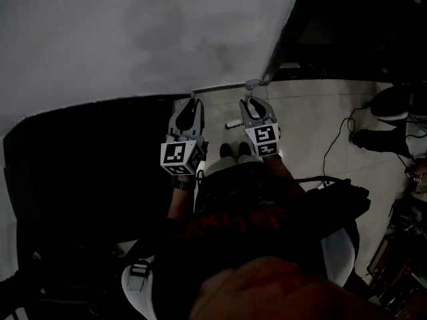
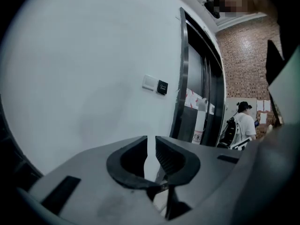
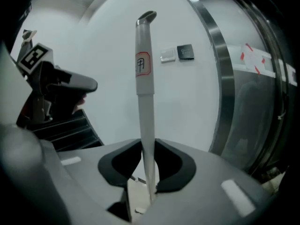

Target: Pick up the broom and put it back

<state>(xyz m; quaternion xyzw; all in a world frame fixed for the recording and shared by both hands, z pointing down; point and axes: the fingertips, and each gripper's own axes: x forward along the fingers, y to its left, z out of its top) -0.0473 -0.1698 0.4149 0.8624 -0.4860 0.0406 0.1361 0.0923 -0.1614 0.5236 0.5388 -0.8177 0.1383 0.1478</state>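
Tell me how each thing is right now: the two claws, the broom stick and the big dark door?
Long white broom handle with a red-edged label: upright, gripped low down.
Right claw: shut on the broom handle.
Left claw: open by a narrow gap, nothing in it.
Dark steel-framed sliding door: looks shut.

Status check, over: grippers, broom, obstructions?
Right gripper shut on broom handle. Left gripper slightly open, empty. White wall ahead; nothing seen blocking.
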